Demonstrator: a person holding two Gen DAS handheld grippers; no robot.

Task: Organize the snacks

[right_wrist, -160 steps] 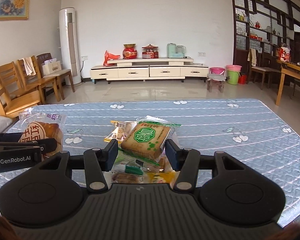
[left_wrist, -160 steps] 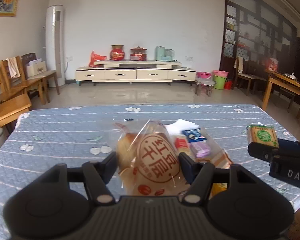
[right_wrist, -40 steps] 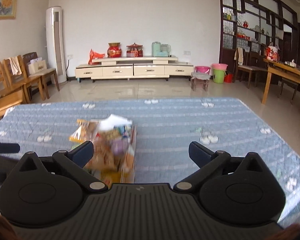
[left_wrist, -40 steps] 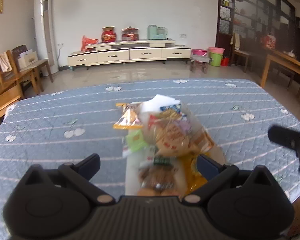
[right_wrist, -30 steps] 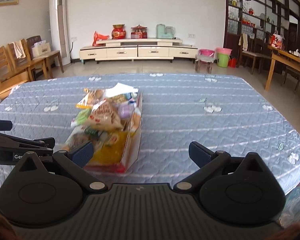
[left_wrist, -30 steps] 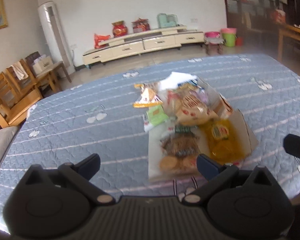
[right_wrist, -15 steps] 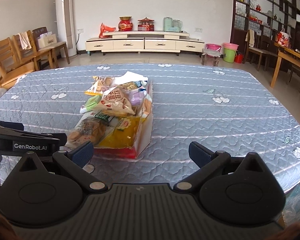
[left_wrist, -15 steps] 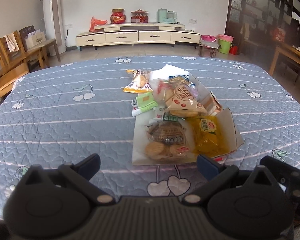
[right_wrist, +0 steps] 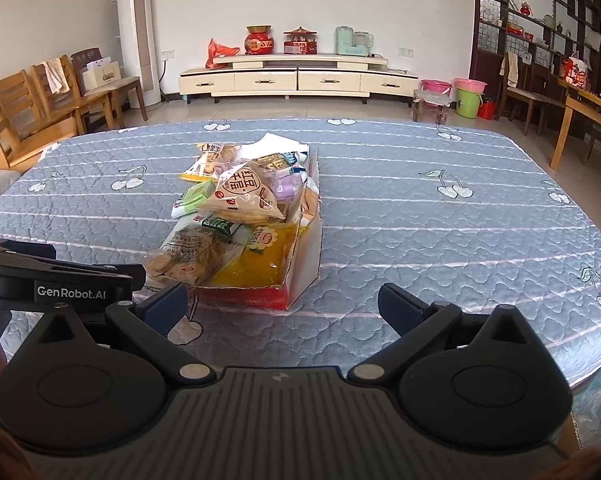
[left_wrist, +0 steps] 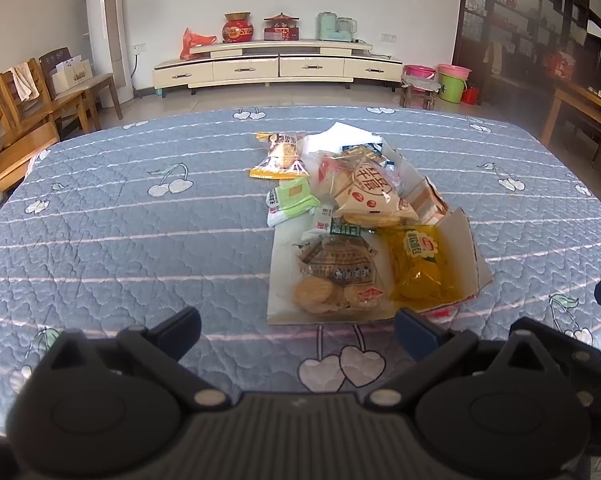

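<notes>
On the table (left_wrist: 120, 240), covered in a blue quilted cloth with cherry prints, sits an open cardboard box (left_wrist: 466, 240) piled with crinkly plastic snack packs (left_wrist: 374, 196); an orange pack (left_wrist: 280, 156) and a green one (left_wrist: 292, 200) lie just beside it. Living room behind: cream TV cabinet (right_wrist: 296, 76), wooden chairs (right_wrist: 28, 104). Right view shows the box's red side (right_wrist: 256, 298). Left gripper (left_wrist: 296, 332) and right gripper (right_wrist: 282, 306) both have jaws spread wide, holding nothing.
</notes>
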